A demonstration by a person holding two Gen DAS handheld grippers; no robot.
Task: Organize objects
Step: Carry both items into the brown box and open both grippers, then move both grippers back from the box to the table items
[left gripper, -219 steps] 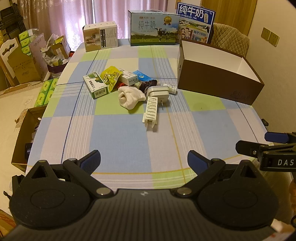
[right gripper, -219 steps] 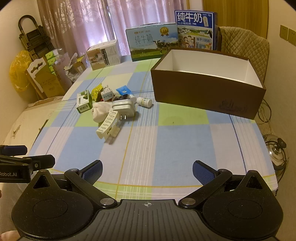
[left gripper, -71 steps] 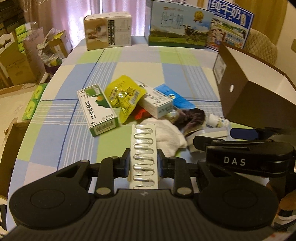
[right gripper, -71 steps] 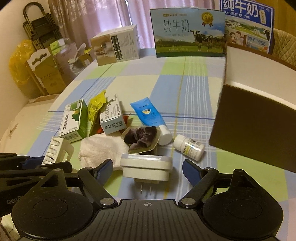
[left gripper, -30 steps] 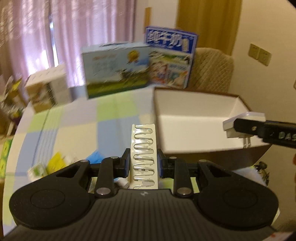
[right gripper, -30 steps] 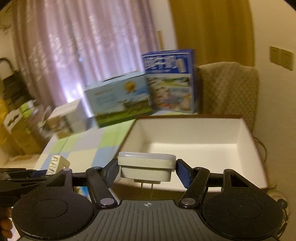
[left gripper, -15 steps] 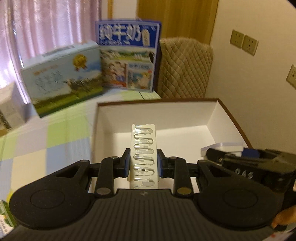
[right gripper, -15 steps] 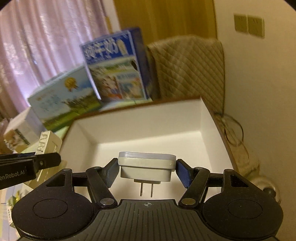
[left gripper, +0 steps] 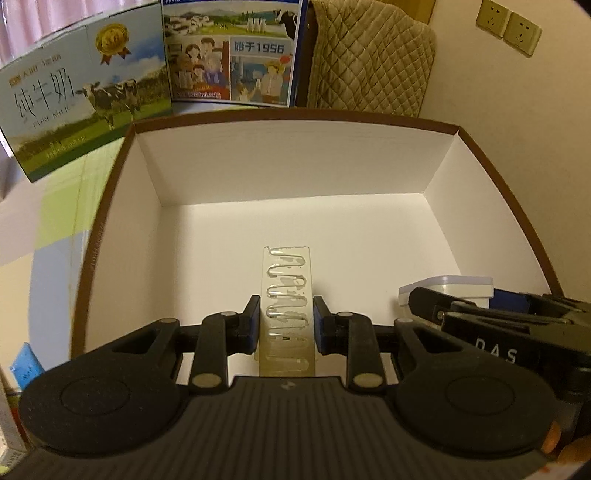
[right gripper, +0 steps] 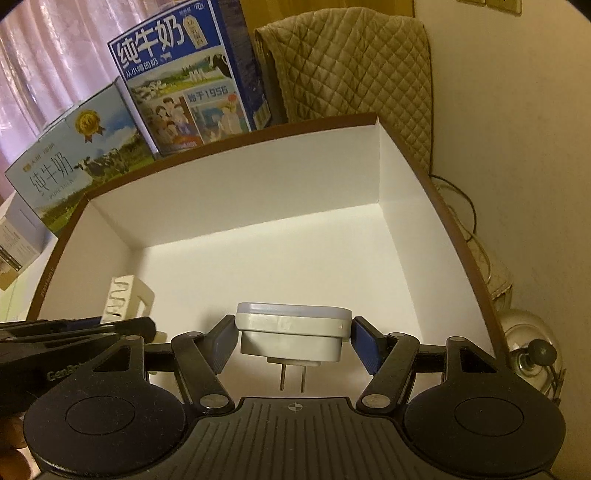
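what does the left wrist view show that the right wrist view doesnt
Only the left wrist view shows the wall sockets, a blue packet outside the box, and the slotted top face of the white rack in the left gripper.

Only the right wrist view shows the plug adapter's two prongs, the right gripper closed on it, and a kettle on the floor.

Both show the brown box, two milk cartons and the quilted chair.
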